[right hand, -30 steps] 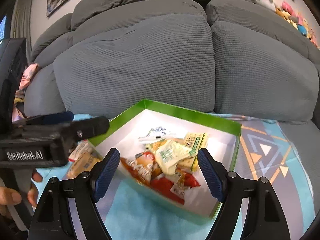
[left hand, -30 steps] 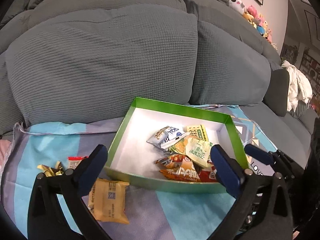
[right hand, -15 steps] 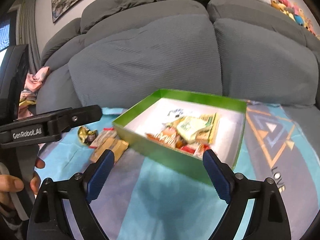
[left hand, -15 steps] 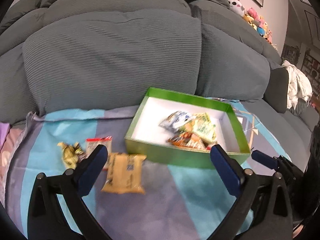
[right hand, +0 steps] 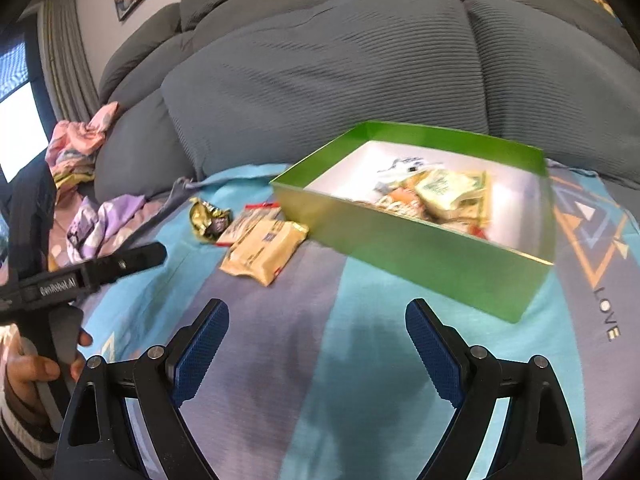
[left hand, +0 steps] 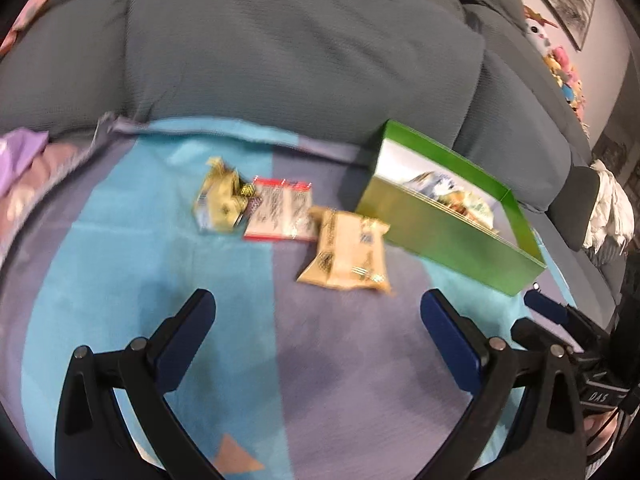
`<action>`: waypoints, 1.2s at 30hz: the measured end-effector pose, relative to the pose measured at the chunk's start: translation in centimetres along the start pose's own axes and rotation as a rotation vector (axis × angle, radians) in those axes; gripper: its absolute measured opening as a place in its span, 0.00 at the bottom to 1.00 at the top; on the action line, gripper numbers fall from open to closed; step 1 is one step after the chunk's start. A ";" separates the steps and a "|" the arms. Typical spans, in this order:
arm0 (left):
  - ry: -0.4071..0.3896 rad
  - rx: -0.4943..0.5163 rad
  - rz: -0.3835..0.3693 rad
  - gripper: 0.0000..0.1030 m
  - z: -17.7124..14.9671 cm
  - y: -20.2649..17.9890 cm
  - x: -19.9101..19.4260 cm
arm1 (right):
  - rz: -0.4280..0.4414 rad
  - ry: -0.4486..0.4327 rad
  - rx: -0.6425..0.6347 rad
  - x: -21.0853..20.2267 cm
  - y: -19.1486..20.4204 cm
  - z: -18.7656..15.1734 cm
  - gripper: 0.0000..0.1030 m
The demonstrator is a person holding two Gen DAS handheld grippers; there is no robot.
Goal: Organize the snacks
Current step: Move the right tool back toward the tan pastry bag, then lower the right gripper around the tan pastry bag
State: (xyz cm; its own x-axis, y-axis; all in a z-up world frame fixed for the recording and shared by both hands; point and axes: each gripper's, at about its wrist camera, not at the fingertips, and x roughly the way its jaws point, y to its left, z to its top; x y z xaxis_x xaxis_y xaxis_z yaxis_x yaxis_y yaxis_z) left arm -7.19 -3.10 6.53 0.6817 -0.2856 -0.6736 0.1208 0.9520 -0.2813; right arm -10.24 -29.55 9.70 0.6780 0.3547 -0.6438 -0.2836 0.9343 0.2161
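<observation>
Snack packets (left hand: 347,251), tan, red-edged and gold foil, on striped blue blanket (left hand: 132,264) beside green cardboard box (right hand: 420,252), left gripper (left hand: 318,312) jaws apart and empty, right gripper (right hand: 317,322) just opened wide, empty.

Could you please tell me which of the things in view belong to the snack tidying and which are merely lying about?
Part of the job:
- green box with snacks already inside
- tan packet on the blanket
- red-edged packet
- gold wrapper
- left gripper and right gripper, both open and empty

Just lying about:
- patterned blanket
- grey sofa cushions
- pink and purple clothes
- plush toys
</observation>
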 end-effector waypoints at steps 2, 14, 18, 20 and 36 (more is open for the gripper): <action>0.020 -0.015 -0.012 1.00 -0.6 0.6 0.5 | 0.001 0.017 -0.023 0.7 0.8 -0.2 0.87; 0.054 -0.053 -0.093 1.00 -0.8 1.9 3.0 | 0.012 0.094 -0.073 4.4 2.6 -0.6 0.87; 0.058 -0.048 -0.123 1.00 -0.1 1.7 4.4 | 0.013 0.111 -0.089 5.9 3.0 -0.4 0.87; 0.059 -0.032 -0.131 0.99 0.3 1.5 4.9 | 0.015 0.114 -0.093 6.5 3.1 -0.2 0.87; 0.103 0.062 -0.220 0.80 2.8 0.0 9.3 | 0.061 0.159 -0.149 12.2 4.7 2.4 0.87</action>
State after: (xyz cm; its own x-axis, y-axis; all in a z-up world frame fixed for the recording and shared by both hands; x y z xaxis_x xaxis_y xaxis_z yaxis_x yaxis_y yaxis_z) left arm 1.13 -5.44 2.15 0.5573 -0.4936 -0.6677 0.3048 0.8696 -0.3884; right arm -1.74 -20.74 4.63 0.5444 0.3897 -0.7428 -0.4262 0.8912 0.1552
